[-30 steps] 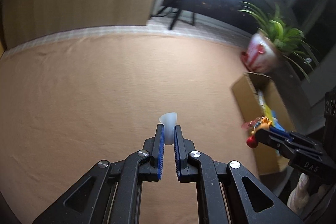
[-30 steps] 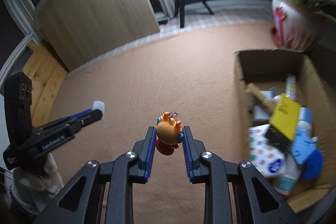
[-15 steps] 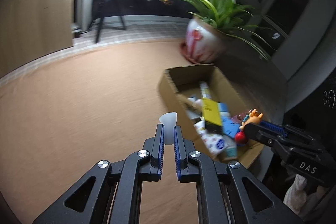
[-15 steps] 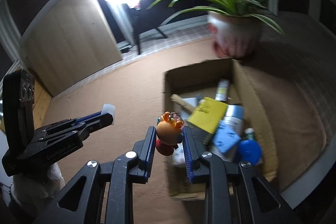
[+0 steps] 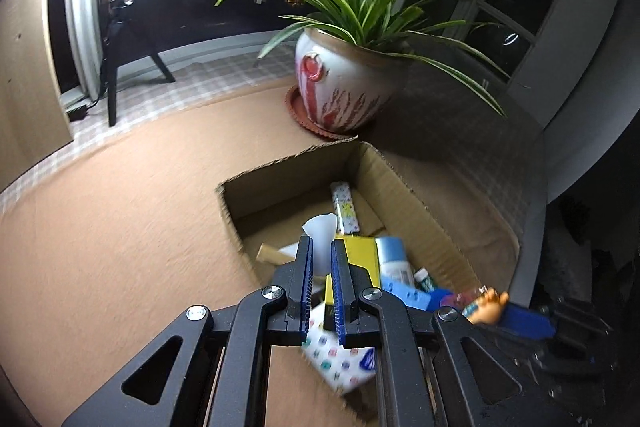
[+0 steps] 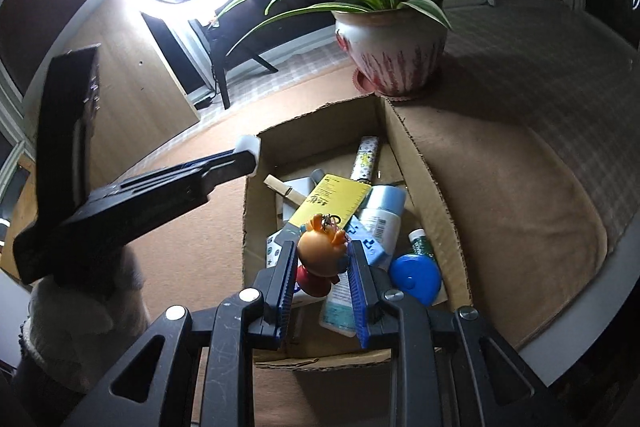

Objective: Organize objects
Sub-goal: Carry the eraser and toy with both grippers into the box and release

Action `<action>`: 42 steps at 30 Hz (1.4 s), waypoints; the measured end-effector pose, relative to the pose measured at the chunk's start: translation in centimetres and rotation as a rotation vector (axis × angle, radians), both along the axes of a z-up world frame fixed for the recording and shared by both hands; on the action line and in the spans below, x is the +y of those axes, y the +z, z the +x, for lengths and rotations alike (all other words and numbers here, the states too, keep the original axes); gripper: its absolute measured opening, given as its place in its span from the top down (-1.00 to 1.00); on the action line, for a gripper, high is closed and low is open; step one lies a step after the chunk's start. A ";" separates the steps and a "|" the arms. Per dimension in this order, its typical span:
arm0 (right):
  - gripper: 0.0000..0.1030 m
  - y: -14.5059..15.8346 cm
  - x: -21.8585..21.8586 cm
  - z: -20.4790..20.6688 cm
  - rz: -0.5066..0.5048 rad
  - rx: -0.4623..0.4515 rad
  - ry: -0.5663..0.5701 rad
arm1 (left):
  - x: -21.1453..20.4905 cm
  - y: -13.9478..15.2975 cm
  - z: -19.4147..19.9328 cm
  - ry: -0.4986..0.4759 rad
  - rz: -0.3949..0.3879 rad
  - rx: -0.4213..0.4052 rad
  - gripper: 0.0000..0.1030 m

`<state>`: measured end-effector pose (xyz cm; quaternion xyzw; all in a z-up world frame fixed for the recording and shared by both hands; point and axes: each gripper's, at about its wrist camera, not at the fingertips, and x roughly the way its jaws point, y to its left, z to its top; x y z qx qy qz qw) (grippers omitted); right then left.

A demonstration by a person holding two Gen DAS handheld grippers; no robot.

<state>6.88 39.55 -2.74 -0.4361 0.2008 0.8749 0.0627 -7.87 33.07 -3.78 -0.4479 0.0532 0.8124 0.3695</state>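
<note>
Both hand-held grippers have swung over the cardboard box, left hand-held gripper clamped on a light white piece, right hand-held gripper clamped on a small stiff toy figure at its middle.

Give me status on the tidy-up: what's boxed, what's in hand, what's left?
Done: the cardboard box already holds a yellow card, a blue lid, tubes and packets. In hand: the left gripper is shut on a small white piece, the right gripper on an orange toy figure, both over the box. Left: release both. No loose items show on the mat.
</note>
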 end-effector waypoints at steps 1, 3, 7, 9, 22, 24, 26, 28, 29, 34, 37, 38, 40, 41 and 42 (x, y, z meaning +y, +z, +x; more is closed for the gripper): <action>0.56 -0.1 0.2 0.0 0.000 0.001 0.000 | 0.4 -0.1 -0.2 -0.003 -0.003 -0.001 0.82; 0.56 -0.1 0.4 -0.1 -0.003 0.001 -0.001 | 1.3 -0.3 -0.4 -0.006 -0.011 0.004 0.82; 0.55 -0.3 0.8 -0.2 -0.008 0.002 -0.001 | 2.6 -0.5 -0.8 -0.016 -0.023 0.009 0.82; 0.50 -0.2 1.0 -0.1 -0.012 0.019 -0.004 | 3.0 -0.5 -0.9 -0.019 -0.029 0.015 0.66; -0.30 0.3 1.8 0.0 -0.011 0.041 -0.040 | 2.5 0.1 -0.9 0.005 -0.025 0.047 -0.29; -0.30 0.3 1.7 0.0 -0.010 0.042 -0.041 | 2.3 0.2 -0.7 0.003 -0.025 0.053 -0.29; -0.30 0.4 1.5 0.0 -0.006 0.043 -0.040 | 2.0 0.4 -0.7 0.005 -0.023 0.057 -0.29; -0.30 0.5 1.3 -0.1 -0.001 0.045 -0.040 | 1.7 0.5 -0.7 0.006 -0.024 0.062 -0.29; -0.30 0.5 1.2 -0.1 0.000 0.045 -0.039 | 1.5 0.6 -0.6 0.008 -0.023 0.065 -0.29; -0.30 0.8 0.1 -0.4 0.001 0.048 -0.027 | 0.1 1.2 -0.5 0.026 -0.022 0.076 -0.29; -0.30 1.0 -0.8 -0.7 0.005 0.050 -0.010 | -1.2 1.6 -0.4 0.044 -0.026 0.081 -0.29; -0.30 1.1 -1.2 -0.8 0.006 0.051 -0.003 | -1.8 1.8 -0.3 0.051 -0.026 0.082 -0.29; -0.30 1.3 -2.1 -1.1 0.012 0.052 0.014 | -2.8 2.1 -0.2 0.069 -0.025 0.086 -0.29; -0.30 1.4 -2.6 -1.3 0.014 0.054 0.022 | -3.6 2.3 -0.1 0.078 -0.025 0.090 -0.29; -0.30 1.4 -3.0 -1.4 0.014 0.055 0.031 | -4.5 2.6 0.0 0.090 -0.025 0.092 -0.29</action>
